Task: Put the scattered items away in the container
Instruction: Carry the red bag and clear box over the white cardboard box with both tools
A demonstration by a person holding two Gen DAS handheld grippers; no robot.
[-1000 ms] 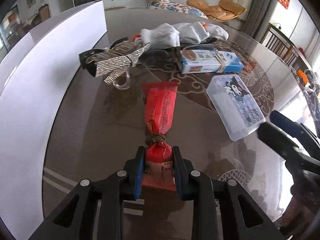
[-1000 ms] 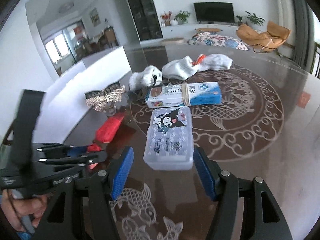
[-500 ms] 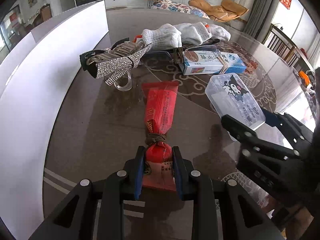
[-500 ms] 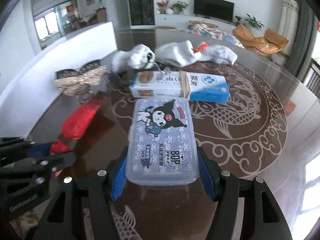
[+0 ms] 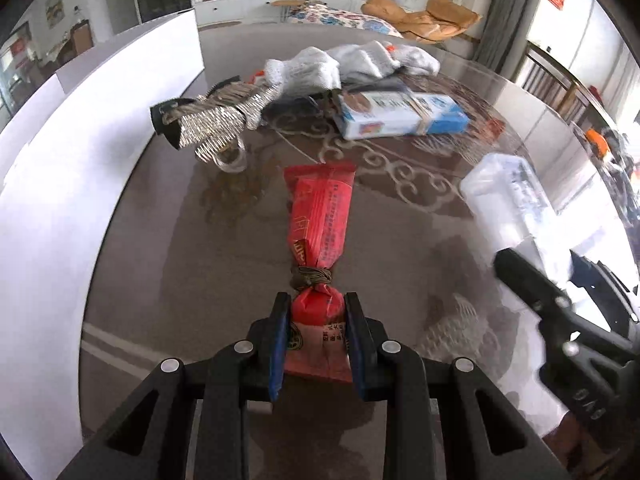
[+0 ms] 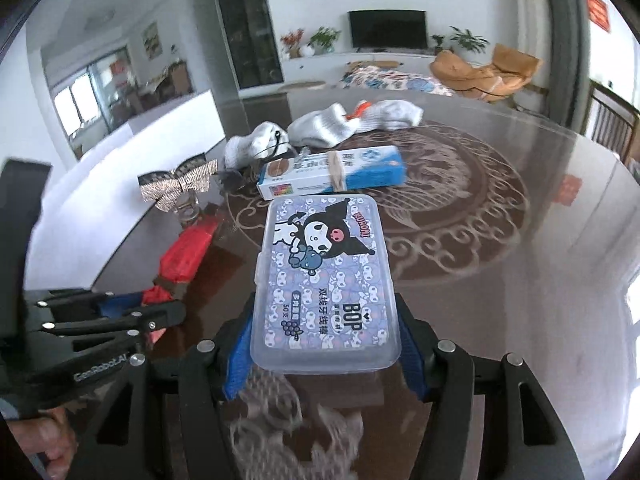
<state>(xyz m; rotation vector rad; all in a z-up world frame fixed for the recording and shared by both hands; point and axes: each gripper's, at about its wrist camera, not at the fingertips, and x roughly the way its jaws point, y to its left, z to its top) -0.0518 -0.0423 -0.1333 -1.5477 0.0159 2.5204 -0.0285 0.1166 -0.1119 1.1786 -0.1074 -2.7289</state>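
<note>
In the left wrist view, the left claw [image 5: 316, 336] at lower centre is clenched on the tied end of a red packet [image 5: 320, 224] stretching up the middle over the tabletop [image 5: 160, 260]. In the right wrist view, the right claw [image 6: 325, 350] at lower centre grasps a clear cartoon-printed box [image 6: 326, 276], with a blue-and-white carton [image 6: 332, 172] just above it in frame.
</note>
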